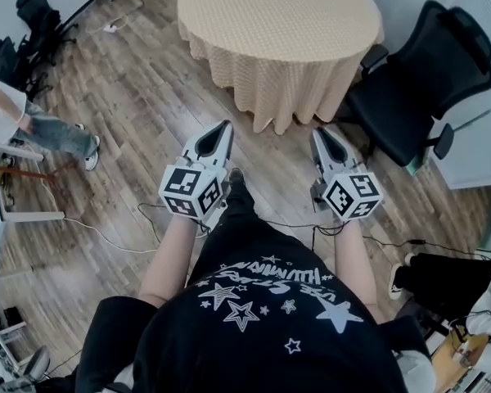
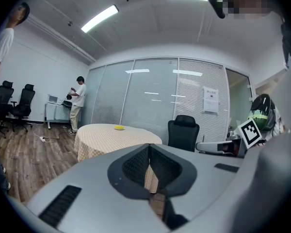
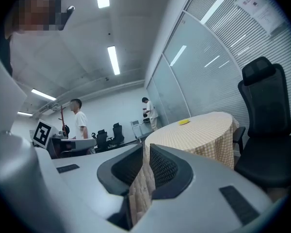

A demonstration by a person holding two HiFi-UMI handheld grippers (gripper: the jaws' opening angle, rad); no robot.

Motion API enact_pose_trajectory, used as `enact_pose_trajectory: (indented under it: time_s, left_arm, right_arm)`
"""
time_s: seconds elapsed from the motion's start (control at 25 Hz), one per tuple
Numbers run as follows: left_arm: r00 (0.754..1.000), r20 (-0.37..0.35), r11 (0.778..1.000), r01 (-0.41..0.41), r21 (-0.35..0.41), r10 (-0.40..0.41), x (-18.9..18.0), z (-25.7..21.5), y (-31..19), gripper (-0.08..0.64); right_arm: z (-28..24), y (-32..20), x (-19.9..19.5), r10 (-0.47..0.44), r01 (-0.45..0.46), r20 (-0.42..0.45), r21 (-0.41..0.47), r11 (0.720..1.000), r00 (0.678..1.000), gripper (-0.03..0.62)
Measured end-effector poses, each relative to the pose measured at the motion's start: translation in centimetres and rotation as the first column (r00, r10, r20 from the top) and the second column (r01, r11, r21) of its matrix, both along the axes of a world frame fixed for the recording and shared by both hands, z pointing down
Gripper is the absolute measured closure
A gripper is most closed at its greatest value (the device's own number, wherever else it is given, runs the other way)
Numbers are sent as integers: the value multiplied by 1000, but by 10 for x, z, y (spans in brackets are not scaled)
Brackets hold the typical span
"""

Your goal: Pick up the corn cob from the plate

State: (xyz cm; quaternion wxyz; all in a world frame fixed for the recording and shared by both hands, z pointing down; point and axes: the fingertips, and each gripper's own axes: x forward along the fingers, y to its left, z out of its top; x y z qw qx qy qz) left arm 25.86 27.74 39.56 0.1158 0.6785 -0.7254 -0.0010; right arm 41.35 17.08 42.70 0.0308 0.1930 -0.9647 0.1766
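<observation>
A small yellow thing, the corn cob on its plate (image 2: 119, 127), lies on a round table with a beige checked cloth (image 1: 282, 23). It is too far off to tell cob from plate. The right gripper view shows the same yellow spot (image 3: 184, 122) on the tabletop. My left gripper (image 1: 222, 126) and right gripper (image 1: 321, 132) are held side by side above the wooden floor. They are short of the table and point toward it. Both are shut with nothing in them. The jaws meet in the left gripper view (image 2: 149, 147) and leave only a thin slit in the right gripper view (image 3: 146, 149).
A black office chair (image 1: 430, 80) stands right of the table. Cables (image 1: 106, 236) trail over the floor near my feet. A person's legs (image 1: 61, 137) are at the left, by white furniture. Two people (image 3: 80, 125) stand farther back, near more chairs.
</observation>
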Motion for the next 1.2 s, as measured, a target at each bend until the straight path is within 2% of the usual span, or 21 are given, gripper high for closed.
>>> enact_pose_trajectory:
  time_s: [0.16,0.44,0.72,0.96,1.2]
  left_arm:
    - [1000,-2,1000,-4,6,4,-38,1,-32,552]
    - [999,-32,1000,1,19,0,-132,-9,-82,552]
    - [999,-51,1000,-17,13,18,-212,-6,-123,552]
    - [998,-7,998,-57,0,57,-256,-6,-147,552]
    - [998,-17,998,-58,-6,58,-272,-3,-165,552]
  right_arm:
    - [1,-34,-39,1,-1,-12,2,1000,1000,535]
    - [-16,-89,-128,9,-9,-20,13,1000,1000,535]
    - [-23,-145,-203,69,-70,-9,-7,998,998,535]
    - [-25,-177,-238,117,-117,-2,-10,993,993,535]
    - [-16,-202,-252,142,-142,-2,-40,989,990,535]
